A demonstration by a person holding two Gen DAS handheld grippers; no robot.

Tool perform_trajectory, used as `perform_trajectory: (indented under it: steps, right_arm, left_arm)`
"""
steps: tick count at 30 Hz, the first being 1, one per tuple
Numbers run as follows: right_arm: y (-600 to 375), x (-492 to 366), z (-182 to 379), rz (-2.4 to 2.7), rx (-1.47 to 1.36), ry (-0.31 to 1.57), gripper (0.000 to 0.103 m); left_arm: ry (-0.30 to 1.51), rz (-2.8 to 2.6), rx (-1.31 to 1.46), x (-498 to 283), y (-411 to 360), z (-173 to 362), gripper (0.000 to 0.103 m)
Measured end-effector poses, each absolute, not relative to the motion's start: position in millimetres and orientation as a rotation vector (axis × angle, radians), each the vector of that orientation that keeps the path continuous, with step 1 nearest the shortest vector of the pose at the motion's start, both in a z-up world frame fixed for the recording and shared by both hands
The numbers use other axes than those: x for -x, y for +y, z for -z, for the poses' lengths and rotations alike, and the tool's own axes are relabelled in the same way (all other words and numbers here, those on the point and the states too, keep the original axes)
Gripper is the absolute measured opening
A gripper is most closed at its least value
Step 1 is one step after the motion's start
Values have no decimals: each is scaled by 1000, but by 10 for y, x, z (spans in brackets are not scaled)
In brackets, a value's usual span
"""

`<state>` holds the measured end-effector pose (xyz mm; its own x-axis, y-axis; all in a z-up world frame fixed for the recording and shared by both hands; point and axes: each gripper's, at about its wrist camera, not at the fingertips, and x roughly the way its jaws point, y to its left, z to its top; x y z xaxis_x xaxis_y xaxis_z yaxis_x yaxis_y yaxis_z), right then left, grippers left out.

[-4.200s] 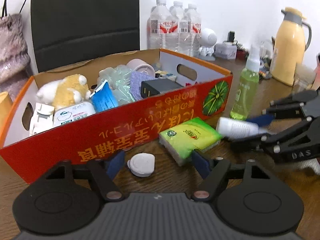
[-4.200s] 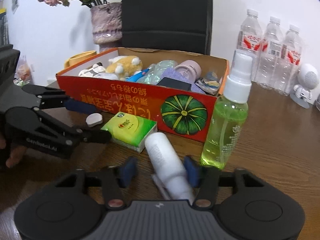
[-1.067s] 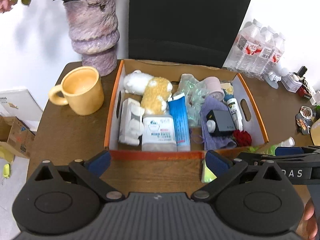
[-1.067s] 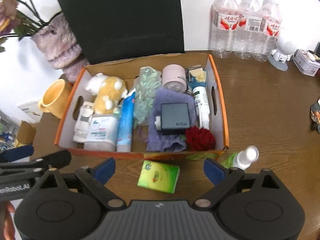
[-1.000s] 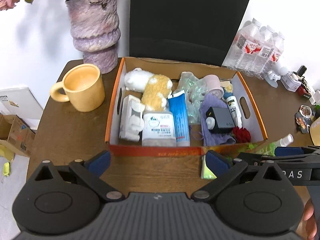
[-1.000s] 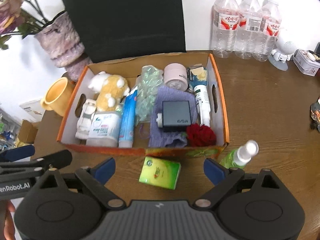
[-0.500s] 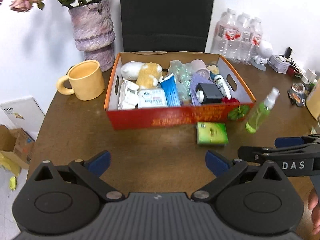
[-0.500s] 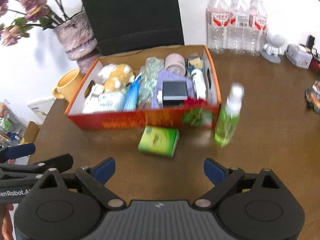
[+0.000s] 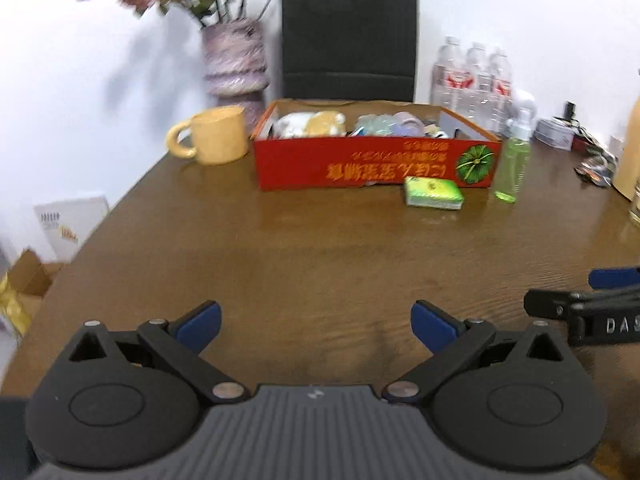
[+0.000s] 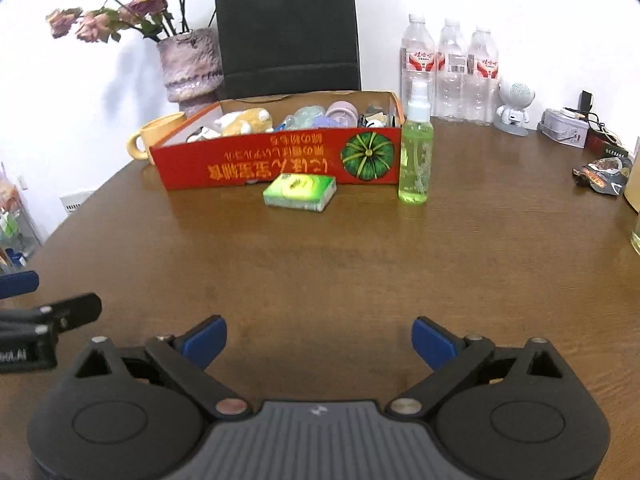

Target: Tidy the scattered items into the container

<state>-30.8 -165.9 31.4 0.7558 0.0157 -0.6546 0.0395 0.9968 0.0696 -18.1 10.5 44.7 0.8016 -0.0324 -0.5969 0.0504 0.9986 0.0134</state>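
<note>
A red cardboard box (image 9: 372, 164) (image 10: 280, 160) full of small items stands at the far side of the brown table. In front of it lies a green tissue pack (image 9: 433, 193) (image 10: 300, 187). A green spray bottle (image 9: 513, 156) (image 10: 416, 148) stands upright at the box's right corner. My left gripper (image 9: 316, 320) is open and empty, low over the near part of the table. My right gripper (image 10: 320, 338) is likewise open and empty, far back from the box. Each gripper shows at the edge of the other's view.
A yellow mug (image 9: 212, 135) and a purple vase (image 10: 190, 68) with flowers stand left of the box. Three water bottles (image 10: 450, 68), a small white figure (image 10: 516, 106) and clutter (image 10: 604, 168) line the back right. A black chair back (image 10: 288, 28) rises behind the box.
Both grippers have pulled back and down from above the box to low over the near table. The white bottle and white round item seen earlier on the table are no longer there.
</note>
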Motion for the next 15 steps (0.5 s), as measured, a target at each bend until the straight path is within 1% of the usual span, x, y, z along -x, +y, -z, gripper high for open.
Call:
perform_trajectory:
  steps: [4, 10, 11, 15]
  right_arm:
    - [-1615, 330, -182, 3, -68, 671, 99]
    - [-1610, 312, -69, 28, -66, 674, 101]
    - [-1602, 306, -53, 31, -60, 678, 103]
    - [-1534, 295, -23, 43, -16, 693, 103]
  left_arm:
    - [629, 76, 27, 207, 142, -337, 103]
    - [633, 63, -98, 192, 32, -150, 103]
    - [649, 64, -108, 165, 18, -135, 103]
    - [680, 68, -98, 98, 28, -96, 103]
